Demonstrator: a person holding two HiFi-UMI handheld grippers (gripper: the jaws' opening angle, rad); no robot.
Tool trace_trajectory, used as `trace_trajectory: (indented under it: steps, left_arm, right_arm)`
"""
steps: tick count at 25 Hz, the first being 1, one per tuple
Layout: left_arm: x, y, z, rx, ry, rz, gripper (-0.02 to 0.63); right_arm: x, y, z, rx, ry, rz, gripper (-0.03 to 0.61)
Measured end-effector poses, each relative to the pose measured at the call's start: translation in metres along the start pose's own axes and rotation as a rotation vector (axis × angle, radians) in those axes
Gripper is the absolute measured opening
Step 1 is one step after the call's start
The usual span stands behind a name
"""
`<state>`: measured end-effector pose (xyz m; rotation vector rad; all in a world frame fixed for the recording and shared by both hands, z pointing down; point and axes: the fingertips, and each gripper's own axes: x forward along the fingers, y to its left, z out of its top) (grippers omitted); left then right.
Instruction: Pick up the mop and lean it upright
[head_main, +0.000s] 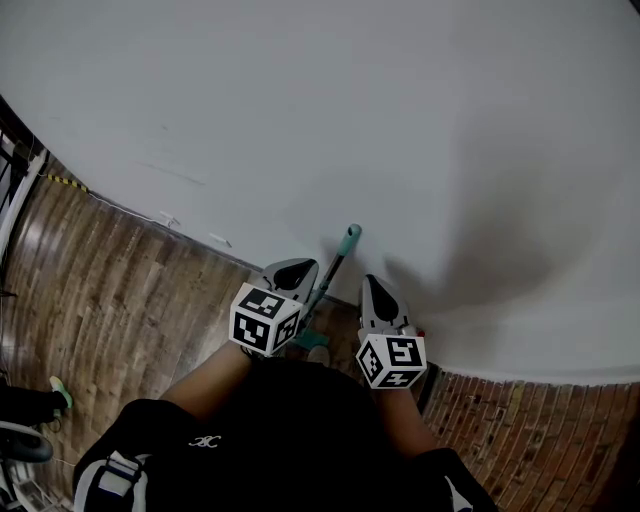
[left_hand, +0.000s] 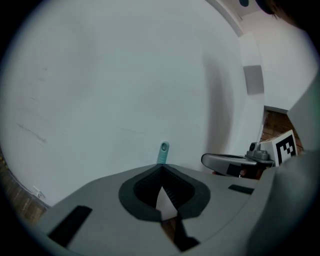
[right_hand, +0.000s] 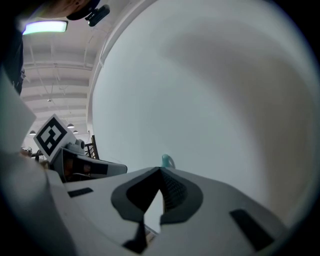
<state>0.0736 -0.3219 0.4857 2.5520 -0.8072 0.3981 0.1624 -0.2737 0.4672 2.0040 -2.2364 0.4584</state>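
The mop stands nearly upright against the white wall (head_main: 400, 120). Its thin handle ends in a teal tip (head_main: 351, 235), and its teal base (head_main: 303, 340) shows low down near the floor. My left gripper (head_main: 308, 268) is just left of the handle, jaws together, nothing seen between them. In the left gripper view the teal tip (left_hand: 163, 152) rises right beyond the shut jaw tips (left_hand: 161, 169). On the other side of the handle my right gripper (head_main: 369, 283) is shut too, and the teal tip (right_hand: 166, 161) pokes up past its jaws (right_hand: 161, 171). Neither grips the handle as far as I can see.
Wood-pattern flooring (head_main: 120, 290) lies to the left and brick-pattern flooring (head_main: 540, 430) to the right. A yellow-black strip (head_main: 62, 181) and a thin cable (head_main: 130, 210) run along the wall's foot. A green shoe (head_main: 62, 392) is at lower left.
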Motion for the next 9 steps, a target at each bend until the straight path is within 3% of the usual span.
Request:
trace_trajectory:
  steps: [9]
  left_arm:
    - [-0.0032,-0.0038,-0.0036,0.006,0.006,0.003,-0.003]
  right_arm:
    - [-0.0049,-0.0050,-0.0049,0.013,0.013,-0.007,0.014]
